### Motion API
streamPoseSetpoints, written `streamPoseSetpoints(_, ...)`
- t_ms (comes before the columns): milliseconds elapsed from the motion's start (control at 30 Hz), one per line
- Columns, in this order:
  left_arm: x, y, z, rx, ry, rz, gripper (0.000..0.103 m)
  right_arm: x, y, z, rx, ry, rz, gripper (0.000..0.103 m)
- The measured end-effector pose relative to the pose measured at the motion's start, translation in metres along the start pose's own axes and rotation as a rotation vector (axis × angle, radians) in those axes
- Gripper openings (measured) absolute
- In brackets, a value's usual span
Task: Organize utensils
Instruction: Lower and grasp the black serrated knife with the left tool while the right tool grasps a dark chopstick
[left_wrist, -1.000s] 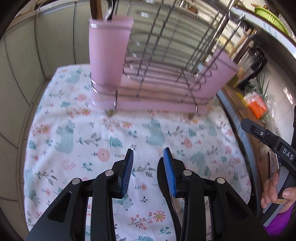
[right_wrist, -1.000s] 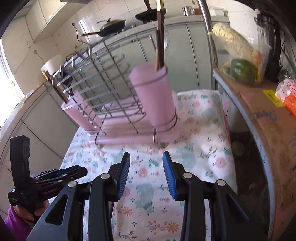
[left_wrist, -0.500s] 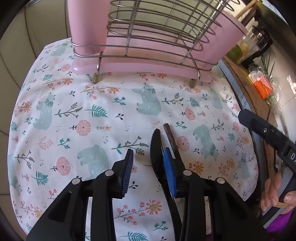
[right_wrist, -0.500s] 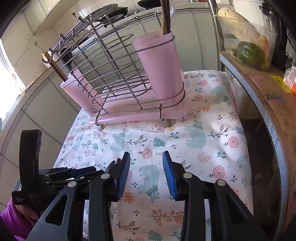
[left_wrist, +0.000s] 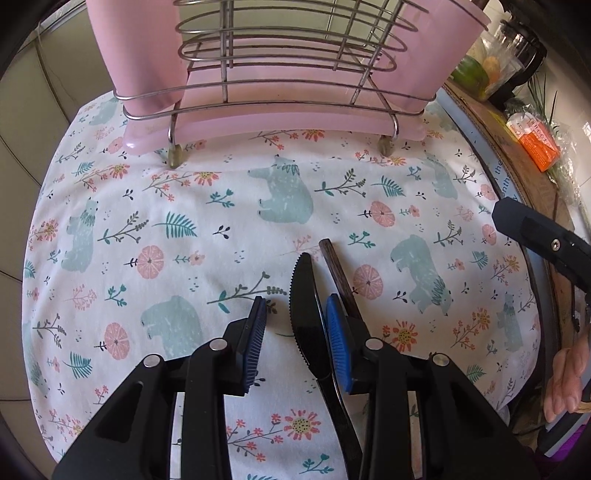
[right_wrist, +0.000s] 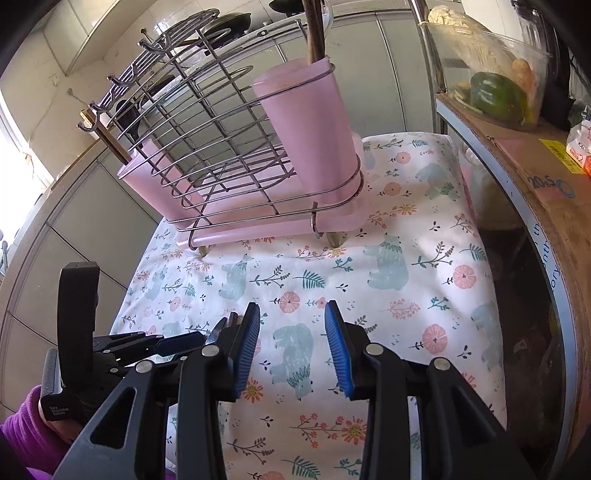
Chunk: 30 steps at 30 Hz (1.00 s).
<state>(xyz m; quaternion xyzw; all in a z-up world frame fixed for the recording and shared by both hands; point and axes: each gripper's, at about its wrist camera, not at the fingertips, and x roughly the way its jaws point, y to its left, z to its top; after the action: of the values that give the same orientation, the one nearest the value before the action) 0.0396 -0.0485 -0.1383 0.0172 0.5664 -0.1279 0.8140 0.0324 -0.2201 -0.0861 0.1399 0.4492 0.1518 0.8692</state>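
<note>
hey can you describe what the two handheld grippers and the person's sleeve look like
Both grippers are black plastic. The left gripper and right gripper each have two angular fingers with silver bolts and ribbed blue pads. The left one's black handle carries small white lettering, seen in the right wrist view. A purple fleecy sleeve covers the arm holding it. No cables show.

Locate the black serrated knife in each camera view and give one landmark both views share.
Left wrist view: the black serrated knife lies on the floral cloth, low centre, between the left gripper fingers, close to the right-hand pad.
Right wrist view: only its tip shows, lower left, beside the right gripper.
Shared landmark: the pink dish rack.
</note>
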Motion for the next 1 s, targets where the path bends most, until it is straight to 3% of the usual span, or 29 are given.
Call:
streamPoseSetpoints(67,0.0,-0.001,-0.001,0.009,-0.009,0.017,0.03,0.001,-0.001,0.0,0.001,0.002,0.0,0.036)
streamPoseSetpoints(133,0.001,-0.002,0.001,0.004,-0.016,0.028,0.02,0.001,-0.001,-0.001,0.003,0.005,0.0,0.036)
streamPoseSetpoints(433,-0.008,0.027,-0.001,-0.086,-0.031,-0.011,0.017,0.008,0.004,-0.003,0.011,0.034,0.036,0.036)
streamPoseSetpoints(600,-0.012,0.045,-0.004,-0.138,-0.04,-0.021,0.017,0.024,0.01,-0.005,0.044,0.113,0.126,0.036)
streamPoseSetpoints(767,-0.014,0.054,-0.006,-0.158,-0.038,-0.039,0.017,0.054,0.021,-0.005,0.094,0.246,0.232,0.036)
streamPoseSetpoints(1000,-0.011,0.057,-0.007,-0.179,-0.026,-0.059,0.017,0.092,0.034,-0.004,0.093,0.361,0.199,0.036)
